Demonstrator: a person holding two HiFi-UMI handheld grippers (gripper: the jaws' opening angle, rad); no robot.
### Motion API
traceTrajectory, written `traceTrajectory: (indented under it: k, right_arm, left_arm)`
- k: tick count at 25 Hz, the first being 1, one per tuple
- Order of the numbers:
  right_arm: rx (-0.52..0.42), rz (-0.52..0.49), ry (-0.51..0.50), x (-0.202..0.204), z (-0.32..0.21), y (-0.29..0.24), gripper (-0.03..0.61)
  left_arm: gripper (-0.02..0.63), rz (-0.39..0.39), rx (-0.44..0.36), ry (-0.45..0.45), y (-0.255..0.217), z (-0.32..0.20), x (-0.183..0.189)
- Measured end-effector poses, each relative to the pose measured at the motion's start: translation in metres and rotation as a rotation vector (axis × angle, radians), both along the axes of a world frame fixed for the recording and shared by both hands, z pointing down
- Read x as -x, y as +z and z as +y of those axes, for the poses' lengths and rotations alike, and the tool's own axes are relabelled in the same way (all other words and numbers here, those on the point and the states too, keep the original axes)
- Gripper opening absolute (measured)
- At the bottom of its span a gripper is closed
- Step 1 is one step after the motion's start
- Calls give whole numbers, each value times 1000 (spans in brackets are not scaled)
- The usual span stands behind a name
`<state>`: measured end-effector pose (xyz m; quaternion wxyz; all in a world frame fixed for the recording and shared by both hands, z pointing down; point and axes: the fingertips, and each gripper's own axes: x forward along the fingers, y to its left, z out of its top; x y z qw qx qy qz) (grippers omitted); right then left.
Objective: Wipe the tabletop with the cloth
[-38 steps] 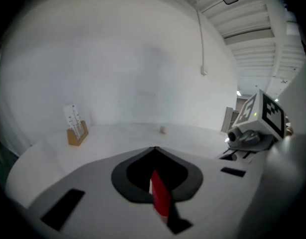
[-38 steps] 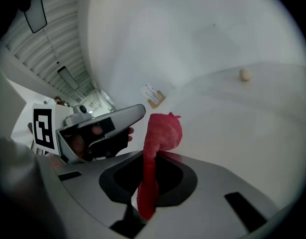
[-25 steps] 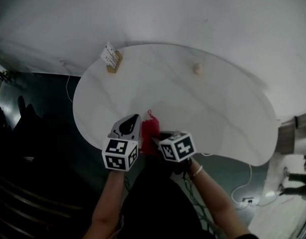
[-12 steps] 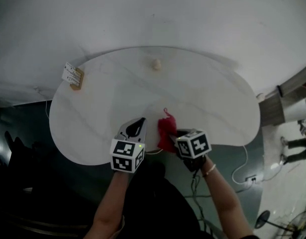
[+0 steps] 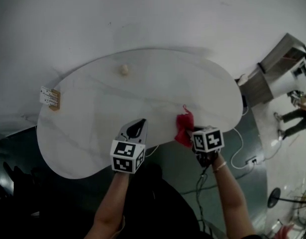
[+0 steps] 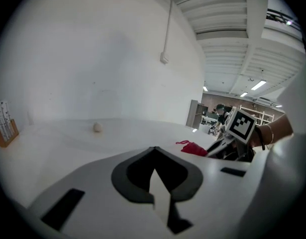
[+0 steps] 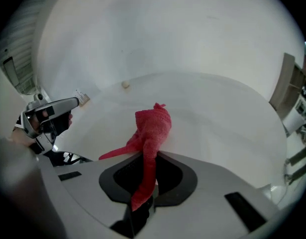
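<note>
**Right gripper has the cloth at the table's near edge, left gripper idle**

- Left gripper (image 5: pixel 139 124): jaws together with nothing between them, as its own view shows (image 6: pixel 153 149). It sits over the near edge of the table (image 5: pixel 143 86), to the left of the cloth and apart from it. I can't tell if it touches the top.
- Right gripper (image 5: pixel 191 134): clamped on the red cloth (image 5: pixel 183 126). In the right gripper view a strip of the cloth (image 7: pixel 153 126) runs down into the closed jaws (image 7: pixel 150 156).
- The rest of the cloth is bunched in a lump on the white tabletop (image 7: pixel 217 113) just ahead of the jaws. One thin tail of it trails off to the left.
- Cloth position: right part of the near edge, at the concave notch in the kidney-shaped top. The left gripper view shows it (image 6: pixel 195 149) lying low on the surface (image 6: pixel 68 138), next to the right gripper's marker cube.
- Farther in: a small pale round object (image 5: pixel 124 69) sits alone near the far edge, well apart from the cloth. It also shows in both gripper views (image 6: pixel 97 127) (image 7: pixel 125 85).
- Far left end of the table: a wooden card holder (image 5: pixel 50 97) with white cards upright in it (image 6: pixel 6 126).
- Off the table: a white cable (image 5: pixel 237 153) lies on the dark floor to the right. A grey cabinet (image 5: pixel 272 68) stands beyond the right end, and a white wall is behind.
</note>
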<state>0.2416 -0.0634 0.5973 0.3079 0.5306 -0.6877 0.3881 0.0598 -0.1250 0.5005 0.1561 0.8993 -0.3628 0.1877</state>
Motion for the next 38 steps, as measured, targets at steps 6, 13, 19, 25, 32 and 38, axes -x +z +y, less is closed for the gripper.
traceTrajectory:
  k: [6, 13, 19, 25, 32, 38]
  right_arm:
    - [-49, 39, 58, -21, 9, -10, 44]
    - [-263, -10, 122, -18, 6, -79, 44]
    - [-444, -20, 131, 2, -5, -137, 44]
    - [-568, -42, 153, 22, -5, -171, 44]
    - [-720, -16, 131, 50, -12, -203, 44]
    - [-785, -24, 125, 71, -16, -216, 44]
  left_arm:
    - [3, -5, -30, 22, -10, 5, -17]
    - [3, 7, -79, 13, -32, 3, -22]
    - [3, 18, -128, 3, -57, -7, -16]
    - [3, 44, -158, -19, -75, -15, 1]
    - [3, 54, -167, -34, -83, -23, 23]
    - [3, 72, -164, -31, -84, -27, 37]
